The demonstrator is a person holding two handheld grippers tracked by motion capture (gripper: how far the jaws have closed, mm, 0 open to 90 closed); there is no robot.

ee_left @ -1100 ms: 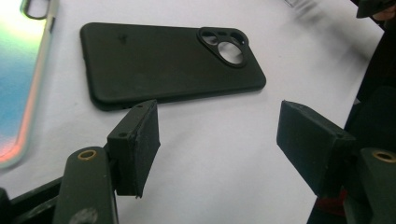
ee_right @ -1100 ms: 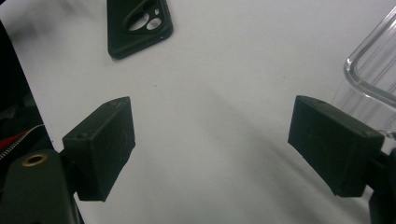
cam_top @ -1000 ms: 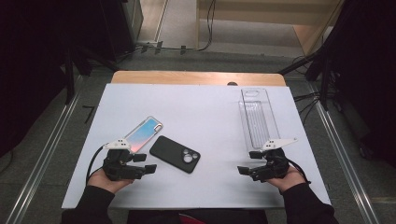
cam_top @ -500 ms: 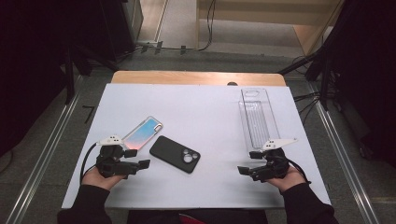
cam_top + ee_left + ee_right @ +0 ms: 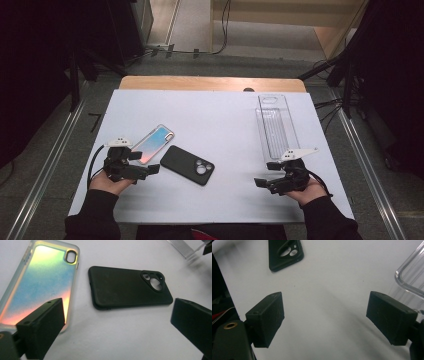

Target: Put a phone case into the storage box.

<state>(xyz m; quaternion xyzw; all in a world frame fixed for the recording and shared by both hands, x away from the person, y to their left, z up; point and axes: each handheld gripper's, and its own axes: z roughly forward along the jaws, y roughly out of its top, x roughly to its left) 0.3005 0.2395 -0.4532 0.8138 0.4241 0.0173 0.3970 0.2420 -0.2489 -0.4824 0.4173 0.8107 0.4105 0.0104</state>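
From the high view, the left hand-held gripper is seen low on the white worktop, at about eight o'clock, with the iridescent phone case just beside its tips and the black phone case lying towards three o'clock of it. Compared with a second ago, the gripper has been drawn slightly back from the iridescent case, and its jaws have just been opening; nothing is held between them. In the left gripper view, the jaws are shown spread wide over bare worktop, the iridescent case at eleven o'clock, the black case at one o'clock; a release, or a readied pick-up, is suggested. In the right gripper view, the right hand-held gripper is shown wide open and empty, the clear plastic tray at two o'clock.
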